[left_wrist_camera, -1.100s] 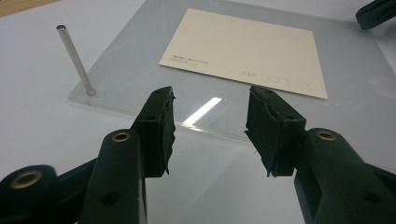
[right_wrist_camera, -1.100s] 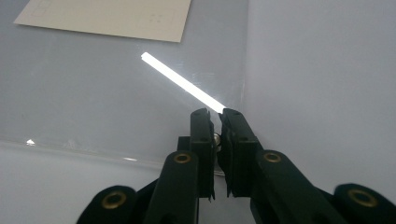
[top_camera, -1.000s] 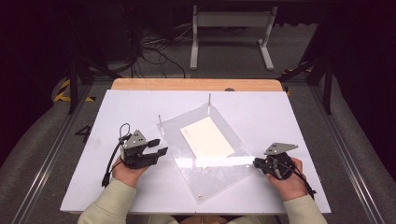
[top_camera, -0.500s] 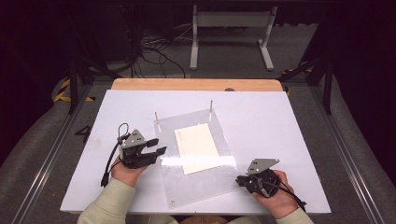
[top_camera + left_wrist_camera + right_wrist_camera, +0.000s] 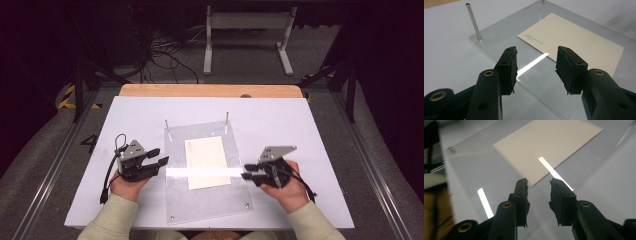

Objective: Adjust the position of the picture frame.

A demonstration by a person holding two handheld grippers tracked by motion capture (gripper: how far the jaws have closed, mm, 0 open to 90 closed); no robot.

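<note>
While a clear acrylic plate point(image 5: 207, 192) lies flat on the white surface point(image 5: 300, 125), a cream rectangular paper card point(image 5: 207, 161) rests within its outline, in the half farther from the person, with faint small print along one short edge in the left tool view point(image 5: 574, 37); whether the card lies on or under the plate cannot be told. A bright strip of reflected light crosses the plate and the near part of the card. Two thin upright metal pins point(image 5: 169, 131) stand at the far corners of the plate, and small screws mark its near corners. To the left of the plate, the left tool point(image 5: 156, 156) is held in the person's left hand, just beside the plate's left edge; its black jaws stand moderately apart with nothing between them, aimed over that edge toward the card, as the left tool view point(image 5: 536, 67) confirms. At the right edge of the plate, the right tool point(image 5: 251, 172) is held in the right hand, its tips over the plate's margin and pointing toward the card. Its jaws have just been opening and stand narrowly apart, empty, as in the right tool view point(image 5: 539, 195). Cream sleeves point(image 5: 107, 220) cover both forearms at the near edge. Beyond the surface lie a wooden strip point(image 5: 210, 90), a grey floor with black cables point(image 5: 165, 50) and a white metal stand point(image 5: 247, 30).
</note>
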